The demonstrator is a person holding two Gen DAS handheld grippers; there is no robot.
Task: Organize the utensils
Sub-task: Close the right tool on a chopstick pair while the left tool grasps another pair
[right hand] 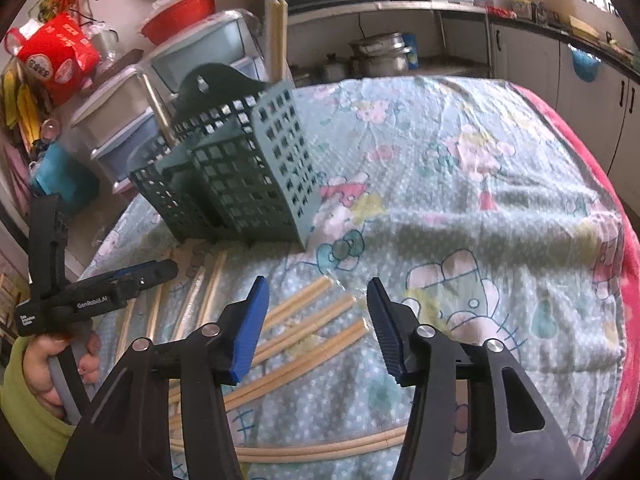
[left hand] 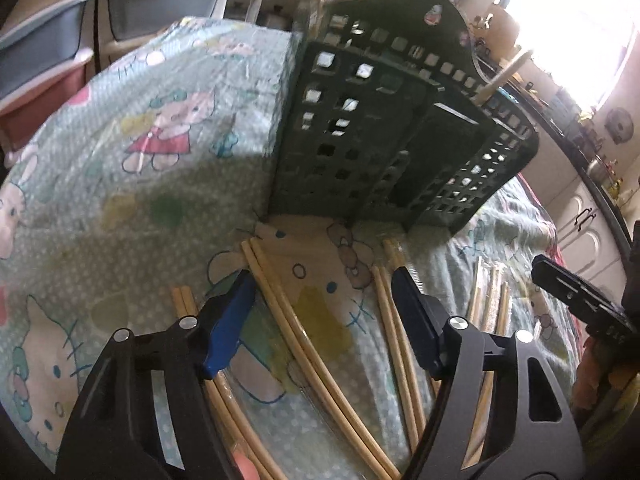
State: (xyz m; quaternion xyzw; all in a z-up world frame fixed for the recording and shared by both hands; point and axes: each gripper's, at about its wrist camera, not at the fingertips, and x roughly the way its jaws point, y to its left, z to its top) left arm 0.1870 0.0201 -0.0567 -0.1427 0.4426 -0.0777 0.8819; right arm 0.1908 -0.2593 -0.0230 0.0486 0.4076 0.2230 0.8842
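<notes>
Lying loose by green holder [left hand: 384, 128], pale bamboo chopsticks [right hand: 312, 332]; both claws part-open w/ nothing gripped.

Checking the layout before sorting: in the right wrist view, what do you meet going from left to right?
Person's hand holding the left gripper → green utensil basket → wrapped chopsticks → red table edge.

Pairs of pale wooden chopsticks [left hand: 304, 320] lie flat in clear sleeves, fanned across the cartoon-print cloth. A dark green perforated utensil holder [left hand: 384, 140] stands upright at their 12 o'clock, one pale stick [left hand: 502, 78] leaning inside toward 2 o'clock.
</notes>
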